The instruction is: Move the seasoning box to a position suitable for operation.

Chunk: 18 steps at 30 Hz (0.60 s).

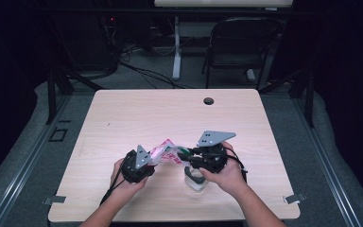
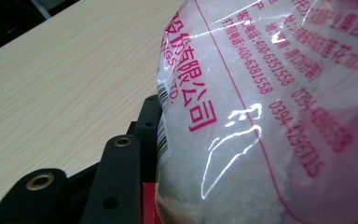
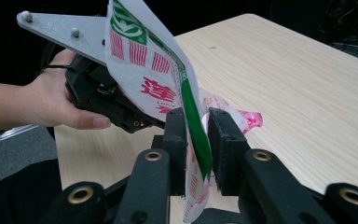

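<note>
1. the left tongs (image 1: pixel 153 159) are clamped on the fat end of the bag (image 1: pixel 166 150). in the left gripper view one black jaw lies flat against the bulging plastic and the other is hidden behind it. that grip looks like the one carrying the weight.
2. the right tongs (image 1: pixel 185 154) stand a little apart, with the bag's flat printed end hanging between the jaws. in the right gripper view i see a sliver of gap beside the film, so i judge they are not pinching it.
3. the bag is stretched between the two pairs of tongs, up off the table (image 1: pixel 137 113), at its near middle. it is clear plastic with pink print and packed with white grains. the flat end stands up on edge, likely so it can be taken hold of or pulled open.
4. a clear cup (image 1: pixel 196 181) stands on the table just below the right hand (image 1: pixel 227 175), on the near side. my guess is the bag is kept close above it so the grains can go in.
5. the far half of the table is bare wood, and a folding chair (image 1: pixel 238 42) stands beyond it in the dark.
</note>
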Each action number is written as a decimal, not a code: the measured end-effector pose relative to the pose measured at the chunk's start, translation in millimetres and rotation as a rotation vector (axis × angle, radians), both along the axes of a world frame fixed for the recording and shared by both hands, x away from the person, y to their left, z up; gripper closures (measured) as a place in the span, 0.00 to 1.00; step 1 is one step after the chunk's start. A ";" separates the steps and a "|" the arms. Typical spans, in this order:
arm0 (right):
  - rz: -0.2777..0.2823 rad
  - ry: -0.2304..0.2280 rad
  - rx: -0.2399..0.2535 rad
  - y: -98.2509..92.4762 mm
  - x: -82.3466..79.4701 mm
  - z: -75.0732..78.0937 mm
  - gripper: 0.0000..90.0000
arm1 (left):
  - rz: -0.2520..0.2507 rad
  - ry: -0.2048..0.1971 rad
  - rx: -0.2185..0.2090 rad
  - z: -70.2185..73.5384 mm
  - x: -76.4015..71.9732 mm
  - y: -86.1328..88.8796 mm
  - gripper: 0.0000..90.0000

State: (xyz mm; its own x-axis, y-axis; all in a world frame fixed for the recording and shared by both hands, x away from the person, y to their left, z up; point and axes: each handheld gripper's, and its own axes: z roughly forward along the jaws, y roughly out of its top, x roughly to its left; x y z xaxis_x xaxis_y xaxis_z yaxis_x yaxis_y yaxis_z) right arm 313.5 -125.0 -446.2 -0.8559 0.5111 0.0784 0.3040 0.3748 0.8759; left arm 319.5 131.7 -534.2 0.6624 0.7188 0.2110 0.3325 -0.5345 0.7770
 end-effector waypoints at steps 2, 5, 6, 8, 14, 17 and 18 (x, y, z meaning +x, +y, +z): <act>-0.003 -0.003 0.000 -2.5 -0.7 0.7 0.85 | 0.001 -0.004 -0.003 0.3 0.3 -1.7 0.69; -0.016 -0.005 0.008 -6.8 -1.9 0.7 0.85 | 0.002 -0.011 0.012 0.4 0.7 -3.9 0.69; -0.017 -0.003 0.009 -8.3 -2.2 0.5 0.85 | 0.002 -0.015 0.020 0.3 0.7 -4.6 0.69; -0.023 -0.001 0.015 -10.9 -3.1 -0.2 0.85 | 0.003 -0.022 0.026 -0.3 0.6 -6.1 0.70; -0.034 0.005 0.025 -17.9 -5.7 -4.4 0.85 | 0.011 -0.058 0.050 -1.7 -0.2 -10.0 0.70; -0.039 0.005 0.027 -20.3 -7.0 -6.1 0.84 | 0.014 -0.063 0.058 -2.3 -0.3 -12.3 0.70; -0.044 0.005 0.030 -21.2 -7.3 -7.0 0.84 | 0.011 -0.068 0.067 -2.1 -0.1 -12.6 0.70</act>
